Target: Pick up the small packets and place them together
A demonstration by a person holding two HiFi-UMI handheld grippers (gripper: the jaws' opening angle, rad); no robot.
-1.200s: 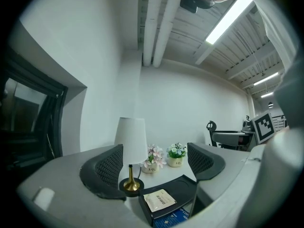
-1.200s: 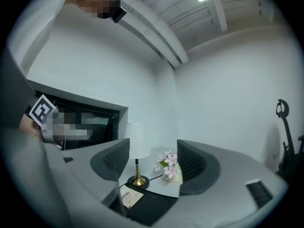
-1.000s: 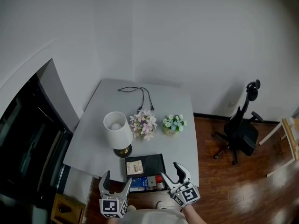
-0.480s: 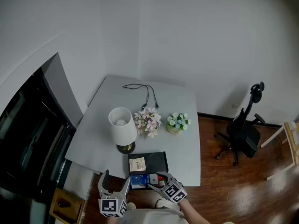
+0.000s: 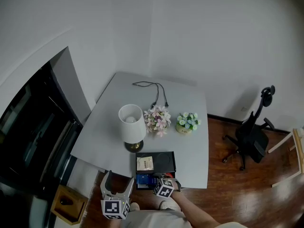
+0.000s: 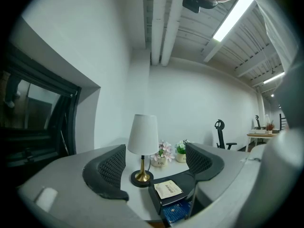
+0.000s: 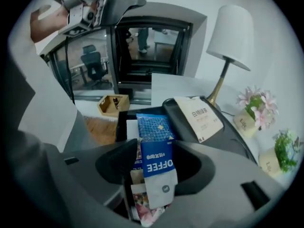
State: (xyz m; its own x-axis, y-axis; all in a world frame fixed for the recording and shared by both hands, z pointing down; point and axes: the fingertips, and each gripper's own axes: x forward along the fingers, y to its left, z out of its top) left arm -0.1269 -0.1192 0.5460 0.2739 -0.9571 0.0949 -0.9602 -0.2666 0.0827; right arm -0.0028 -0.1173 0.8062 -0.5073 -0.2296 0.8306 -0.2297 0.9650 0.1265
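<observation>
A black tray (image 5: 167, 158) lies at the table's front edge. A beige packet (image 5: 144, 163) rests on its left part, and blue packets (image 5: 142, 179) sit in front of it. My right gripper (image 5: 159, 182) reaches over the tray's front. In the right gripper view its jaws (image 7: 156, 163) are closing around a blue and white coffee packet (image 7: 159, 175) that lies between them, on top of other packets; the pads do not visibly press it. My left gripper (image 5: 115, 194) hangs open and empty off the table's front left, apart from the tray (image 6: 159, 201).
On the grey table (image 5: 190, 99) stand a white lamp (image 5: 131, 127), a pink flower pot (image 5: 158, 119) and a green one (image 5: 188, 122), with a black cable (image 5: 154, 90) behind. A wooden box (image 5: 66, 203) sits on the floor at left, an office chair (image 5: 254, 137) at right.
My right gripper has swung left and in over the front of the tray, onto the packets, and its jaws have narrowed. The left gripper has stayed where it was.
</observation>
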